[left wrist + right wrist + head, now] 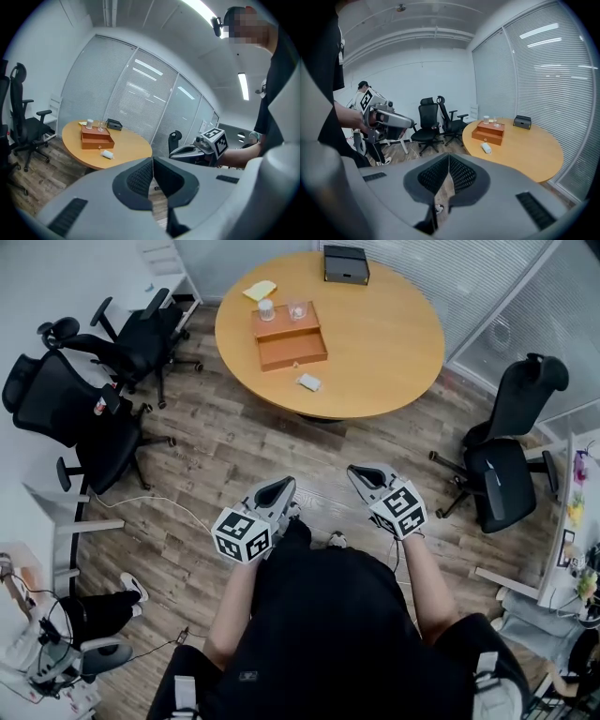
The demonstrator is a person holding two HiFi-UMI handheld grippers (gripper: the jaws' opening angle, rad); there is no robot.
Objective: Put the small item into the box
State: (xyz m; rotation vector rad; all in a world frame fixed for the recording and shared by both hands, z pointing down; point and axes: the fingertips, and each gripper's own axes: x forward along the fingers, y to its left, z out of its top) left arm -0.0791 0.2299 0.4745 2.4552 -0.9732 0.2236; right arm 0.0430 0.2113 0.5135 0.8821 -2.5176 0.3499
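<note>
Both jaws-together and empty: left hand-held gripper (278, 487), right hand-held gripper (365, 473), lower centre. Small item (308, 382) well apart, upper centre on surface (384, 334), beside box (290, 337).

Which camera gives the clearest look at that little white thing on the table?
The head view: from above, the small white item lies clear of the wooden box. Both gripper views show it distant, low and side-on.

Your right gripper (449, 160) has its jaws together at the tips with nothing between them, and beyond it the round bench (529, 152) carries the wooden box (490, 133) with the small white item (486, 148) just beside it.
</note>
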